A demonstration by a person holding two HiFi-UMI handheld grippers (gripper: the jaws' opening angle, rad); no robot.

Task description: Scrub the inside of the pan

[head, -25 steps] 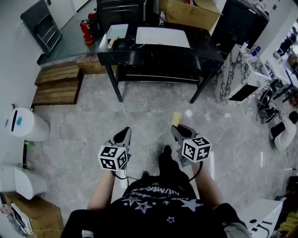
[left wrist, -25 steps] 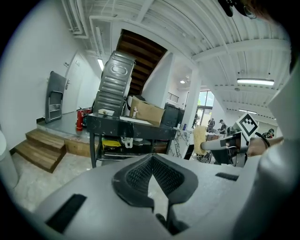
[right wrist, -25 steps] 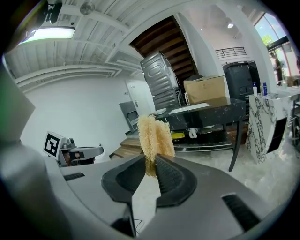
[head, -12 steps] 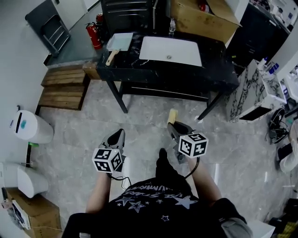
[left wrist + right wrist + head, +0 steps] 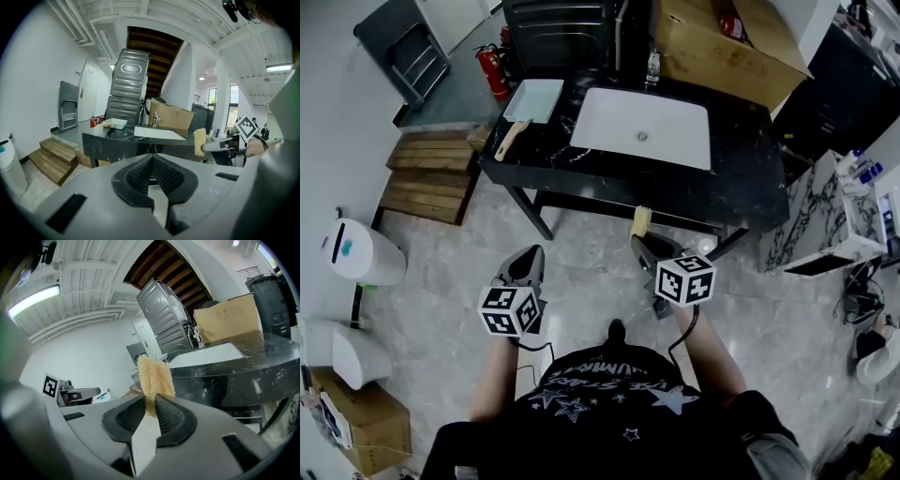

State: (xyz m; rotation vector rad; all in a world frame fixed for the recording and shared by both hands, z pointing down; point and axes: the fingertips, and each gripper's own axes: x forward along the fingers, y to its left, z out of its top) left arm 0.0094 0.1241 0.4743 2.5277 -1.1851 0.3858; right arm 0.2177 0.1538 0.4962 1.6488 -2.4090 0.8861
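Grippers: two. The left gripper (image 5: 529,255) has its jaws drawn together with nothing between them, as its own view (image 5: 152,164) shows. The right gripper (image 5: 639,242) has its jaws pressed onto a sponge (image 5: 641,221).
Sponge: one, yellow and coarse. It sticks out past the right gripper's tips (image 5: 150,404), its long axis in line with the jaws, free end (image 5: 154,373) aimed ahead at the table.
Pan: one, pale and square, with a wooden handle (image 5: 508,141). The pan (image 5: 532,100) lies flat on the table, well ahead of the left gripper and a little to its left, far from both tools. Its long axis runs from the far body to the near handle, and the handle end points back toward the left gripper, angled slightly left.
Table: one, black-topped (image 5: 741,178), ahead of both grippers.
Sink: one, white (image 5: 642,127), set in the tabletop, ahead of the right gripper and right of the pan.
Cardboard box: one (image 5: 722,47), beyond the sink.
Wooden steps: one set (image 5: 427,178), far left of the left gripper.
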